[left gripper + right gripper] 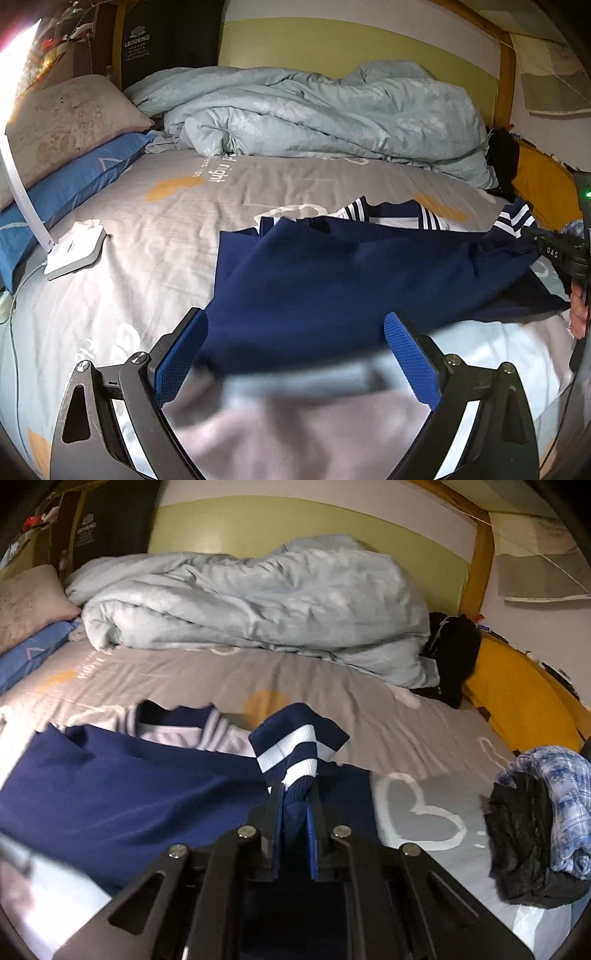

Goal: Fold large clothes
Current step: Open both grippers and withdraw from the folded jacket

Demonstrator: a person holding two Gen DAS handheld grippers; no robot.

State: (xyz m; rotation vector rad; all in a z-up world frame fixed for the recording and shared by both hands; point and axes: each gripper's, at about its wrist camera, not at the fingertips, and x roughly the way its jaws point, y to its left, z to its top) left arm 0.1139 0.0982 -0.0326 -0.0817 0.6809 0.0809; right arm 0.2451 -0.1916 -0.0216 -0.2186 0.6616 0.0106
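Two grippers on the bed | right gripper point(295, 805) clamped tight on navy top's point(332, 280) striped cuff point(295, 746) | left gripper point(293, 354) wide open above its hem, holding nothing

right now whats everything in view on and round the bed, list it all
top: one, navy with white stripes, spread on the near sheet
cuff: one, navy and white striped, in the right jaws
sheet: one, grey, printed, covers the bed
duvet: one, pale blue, bunched along the far side
pillows: two, beige above blue, far left
lamp: one, white, base on the sheet at left
clothes pile: one, black and blue check, near right
black garment: one, right of the duvet
left gripper: one, jaws open over the top's near edge
right gripper: one, jaws shut on the cuff
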